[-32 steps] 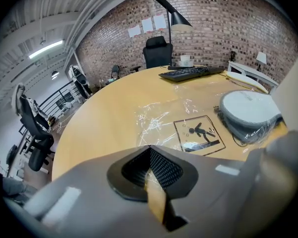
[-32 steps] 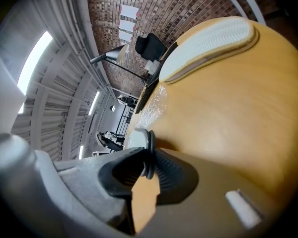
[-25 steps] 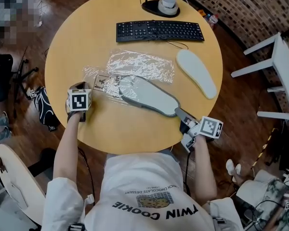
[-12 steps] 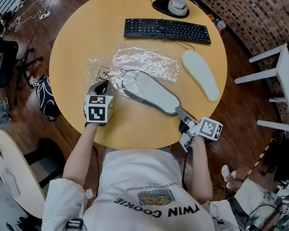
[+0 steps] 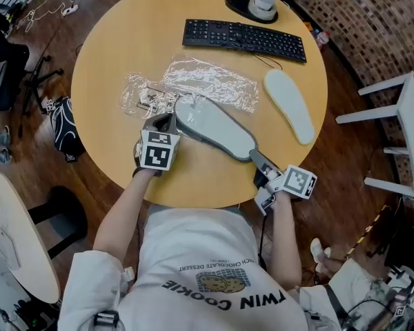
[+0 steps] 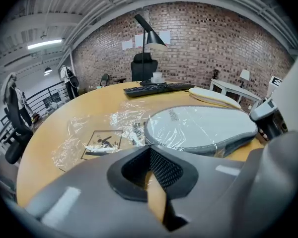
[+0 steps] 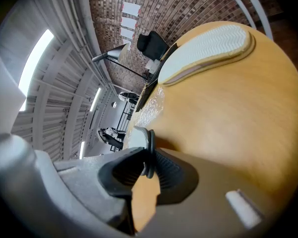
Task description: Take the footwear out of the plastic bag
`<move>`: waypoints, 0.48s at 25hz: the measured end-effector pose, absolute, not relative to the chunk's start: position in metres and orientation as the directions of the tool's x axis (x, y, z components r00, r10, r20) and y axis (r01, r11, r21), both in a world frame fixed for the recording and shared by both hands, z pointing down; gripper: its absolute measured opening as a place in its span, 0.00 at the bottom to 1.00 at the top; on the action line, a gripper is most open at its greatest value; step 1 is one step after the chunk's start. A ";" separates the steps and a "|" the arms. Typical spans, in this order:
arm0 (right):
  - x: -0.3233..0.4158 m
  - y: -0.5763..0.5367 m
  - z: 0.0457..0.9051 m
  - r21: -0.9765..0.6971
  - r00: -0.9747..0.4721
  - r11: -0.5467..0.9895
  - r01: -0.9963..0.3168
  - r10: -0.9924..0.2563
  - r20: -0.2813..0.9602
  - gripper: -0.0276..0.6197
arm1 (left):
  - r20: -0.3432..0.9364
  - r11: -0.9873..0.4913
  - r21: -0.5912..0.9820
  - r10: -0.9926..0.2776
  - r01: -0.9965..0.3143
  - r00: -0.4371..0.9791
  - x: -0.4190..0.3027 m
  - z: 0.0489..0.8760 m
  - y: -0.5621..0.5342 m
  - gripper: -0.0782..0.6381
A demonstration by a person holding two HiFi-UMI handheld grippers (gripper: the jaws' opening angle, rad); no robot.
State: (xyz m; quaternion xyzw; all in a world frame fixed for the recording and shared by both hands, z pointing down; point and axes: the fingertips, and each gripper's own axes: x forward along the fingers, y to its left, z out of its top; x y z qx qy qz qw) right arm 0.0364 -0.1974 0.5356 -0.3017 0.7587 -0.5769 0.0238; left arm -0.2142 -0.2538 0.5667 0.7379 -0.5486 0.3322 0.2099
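On rnd table [image 5: 121, 57]: flat grey footwear [image 5: 217, 126], crinkly bag [image 5: 214, 81]

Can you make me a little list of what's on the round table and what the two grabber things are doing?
table: round, wooden
grey slipper: toe end inside the bag, heel end poking out
plastic bag: clear and crinkly, lying flat
right gripper: shut on the grey slipper's heel edge
left gripper: jaws a little apart, nothing between them, next to the slipper's toe end
white slipper: bare on the table, outside the bag
keyboard: black, on the far side
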 end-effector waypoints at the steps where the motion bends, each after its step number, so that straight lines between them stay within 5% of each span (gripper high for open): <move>1: 0.035 -0.199 0.533 -0.891 -0.825 0.173 -0.420 -0.481 0.296 0.14 | 0.722 -0.307 -0.055 -0.670 -0.950 0.174 -0.214 0.568 -0.254 0.12; 12: 0.046 -0.189 0.545 -0.893 -0.812 0.105 -0.438 -0.473 0.342 0.14 | 0.758 -0.273 -0.074 -0.640 -0.959 0.124 -0.214 0.580 -0.251 0.12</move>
